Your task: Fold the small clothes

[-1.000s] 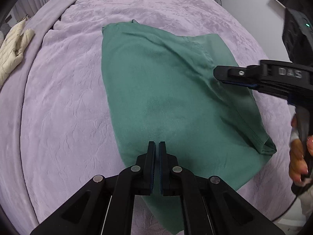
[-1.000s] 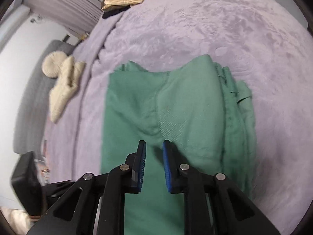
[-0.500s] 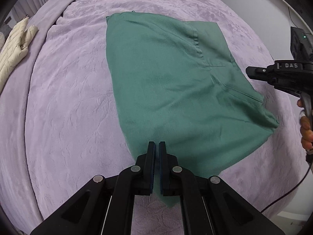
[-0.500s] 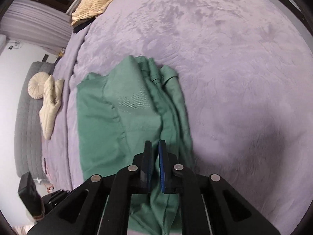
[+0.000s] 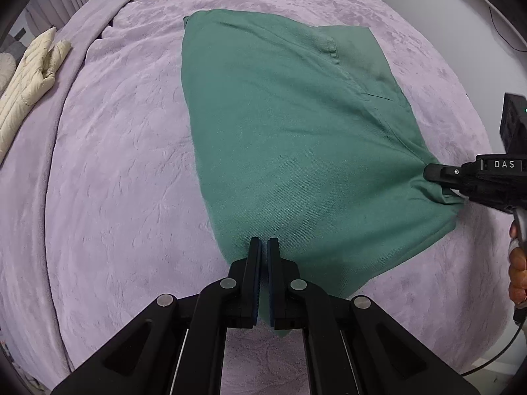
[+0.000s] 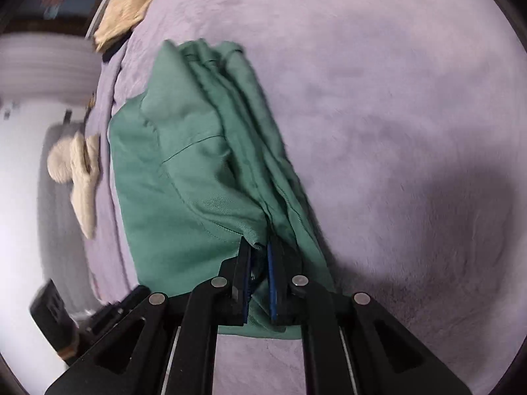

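Green garment held at two corners on the purple blanket

A wide purple blanket (image 5: 115,164) fills both views, and the green garment (image 5: 280,131) is spread flat across its middle in the left wrist view. Since a second ago the garment has been drawn out wider and flatter toward the right edge of the frame. The right gripper (image 6: 259,263), which stood open above the cloth then, is now closed on the bunched right corner, with folds of cloth seen between its jaws. The left gripper (image 5: 261,247), at the lower centre, is kept closed on the near corner, as before. With both corners held, the garment is judged ready to be lifted and folded over. Cream clothes (image 5: 29,75) are left at the upper left.
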A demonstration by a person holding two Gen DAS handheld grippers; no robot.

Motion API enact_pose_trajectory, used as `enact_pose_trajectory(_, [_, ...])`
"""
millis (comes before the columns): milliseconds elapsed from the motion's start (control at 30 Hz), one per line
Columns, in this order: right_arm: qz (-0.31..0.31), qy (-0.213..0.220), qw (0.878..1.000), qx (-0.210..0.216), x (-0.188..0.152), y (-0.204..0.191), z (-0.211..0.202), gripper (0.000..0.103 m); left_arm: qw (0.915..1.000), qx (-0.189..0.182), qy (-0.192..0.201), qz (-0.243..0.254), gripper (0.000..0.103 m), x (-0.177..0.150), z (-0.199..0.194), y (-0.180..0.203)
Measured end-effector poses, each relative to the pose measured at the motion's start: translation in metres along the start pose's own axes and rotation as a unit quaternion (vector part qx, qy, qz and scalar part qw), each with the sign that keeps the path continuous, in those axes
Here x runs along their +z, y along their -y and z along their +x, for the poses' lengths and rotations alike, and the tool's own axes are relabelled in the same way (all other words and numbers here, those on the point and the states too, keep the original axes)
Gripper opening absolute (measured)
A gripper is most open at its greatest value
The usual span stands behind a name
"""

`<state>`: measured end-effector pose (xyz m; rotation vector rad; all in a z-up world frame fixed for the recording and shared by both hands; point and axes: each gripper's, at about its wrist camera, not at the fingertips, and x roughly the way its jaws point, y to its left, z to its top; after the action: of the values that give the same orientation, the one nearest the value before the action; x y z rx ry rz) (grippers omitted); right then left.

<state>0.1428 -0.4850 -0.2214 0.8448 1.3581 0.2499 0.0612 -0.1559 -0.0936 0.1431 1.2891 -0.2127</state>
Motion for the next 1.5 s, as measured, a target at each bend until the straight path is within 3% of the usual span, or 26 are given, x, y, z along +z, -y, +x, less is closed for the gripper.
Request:
enact_pose_trajectory(100, [0.014, 0.007, 1.000, 0.023, -0.005, 0.008, -0.001, 0.007, 0.9999, 0.011, 0.001, 0.009, 0.004, -0.002, -0.003, 0.004])
enact_pose_trajectory(300, [-0.006, 0.017, 1.000, -0.009, -0.015, -0.006, -0.013, 0.007, 0.9999, -0.011, -0.008, -0.004, 0.004, -0.005, -0.010, -0.004])
enact_pose_trajectory(433, [-0.019, 0.029, 0.998, -0.051, -0.030, -0.013, -0.025, 0.007, 0.9999, -0.007, -0.008, -0.002, 0.004, -0.007, -0.016, -0.008])
enact_pose_trajectory(633, [-0.017, 0.053, 0.997, -0.059, -0.051, -0.022, -0.056, 0.013, 0.9997, -0.012, -0.022, -0.008, 0.004, -0.014, -0.025, -0.022])
enact_pose_trajectory(767, [-0.018, 0.042, 0.997, -0.057, -0.065, -0.034, -0.057, 0.015, 0.9996, -0.005, -0.024, -0.012, 0.004, -0.016, -0.031, -0.029])
enact_pose_trajectory(833, [-0.021, 0.036, 0.997, -0.057, -0.073, -0.039, -0.054, 0.028, 0.9995, 0.003, -0.027, -0.019, 0.004, -0.017, -0.032, -0.033])
enact_pose_trajectory(900, [-0.023, 0.033, 0.998, -0.057, -0.080, -0.043, -0.051, 0.054, 0.9992, 0.006, -0.032, -0.025, 0.004, -0.017, -0.031, -0.037])
enact_pose_trajectory(1067, [-0.034, 0.019, 0.998, -0.051, -0.088, -0.054, -0.045, 0.055, 0.9988, 0.004, -0.031, -0.037, 0.004, -0.019, -0.032, -0.044])
enact_pose_trajectory(1100, [-0.038, 0.017, 0.998, -0.052, -0.088, -0.057, -0.044, 0.056, 0.9987, 0.009, -0.034, -0.038, 0.013, -0.018, -0.031, -0.045])
enact_pose_trajectory(1133, [-0.044, 0.014, 0.998, -0.053, -0.087, -0.059, -0.043, 0.058, 0.9985, 0.013, -0.036, -0.038, 0.064, -0.018, -0.031, -0.046])
enact_pose_trajectory(1167, [-0.049, 0.012, 0.997, -0.054, -0.086, -0.061, -0.042, 0.062, 0.9982, 0.019, -0.039, -0.042, 0.096, -0.017, -0.030, -0.047])
enact_pose_trajectory(1200, [-0.055, 0.011, 0.997, -0.055, -0.085, -0.064, -0.042, 0.065, 0.9978, 0.031, -0.031, -0.049, 0.101, -0.017, -0.032, -0.049])
enact_pose_trajectory(1367, [-0.074, 0.005, 0.996, -0.057, -0.077, -0.071, -0.040, 0.078, 0.9974, 0.026, -0.030, -0.059, 0.102, -0.008, -0.032, -0.054])
enact_pose_trajectory(1500, [-0.087, 0.002, 0.994, -0.063, -0.065, -0.072, -0.040, 0.079, 0.9965, 0.027, -0.034, -0.071, 0.102, 0.001, -0.028, -0.055])
